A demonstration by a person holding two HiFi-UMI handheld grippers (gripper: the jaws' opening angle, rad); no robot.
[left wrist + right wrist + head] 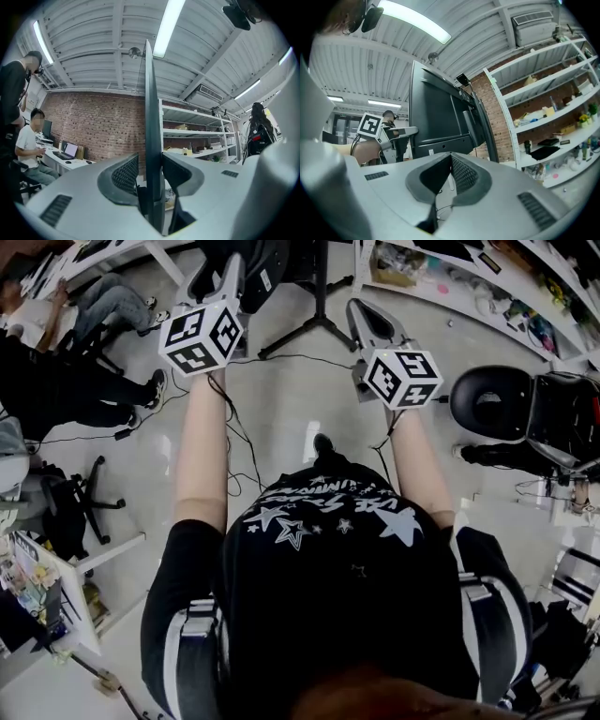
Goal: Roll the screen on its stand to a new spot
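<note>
The black screen (pixel 436 115) stands upright on its stand, whose dark legs (pixel 317 326) spread over the pale floor ahead of me. In the left gripper view the screen's edge (pixel 151 117) runs straight up between the jaws, and my left gripper (pixel 151 171) is shut on it. The head view shows that gripper (pixel 232 277) reaching up to the screen's lower part (pixel 258 263). My right gripper (pixel 451 161) is shut with nothing between its pads. It is held in the air (pixel 364 320) to the right of the screen, facing its back.
Seated people (pixel 66 352) and an office chair (pixel 75 502) are at the left. Cables (pixel 239 442) trail over the floor between my arms. White shelves (pixel 450 273) line the far right, and a black round seat (pixel 492 401) stands beside them. A desk with a laptop (pixel 65 152) is at the brick wall.
</note>
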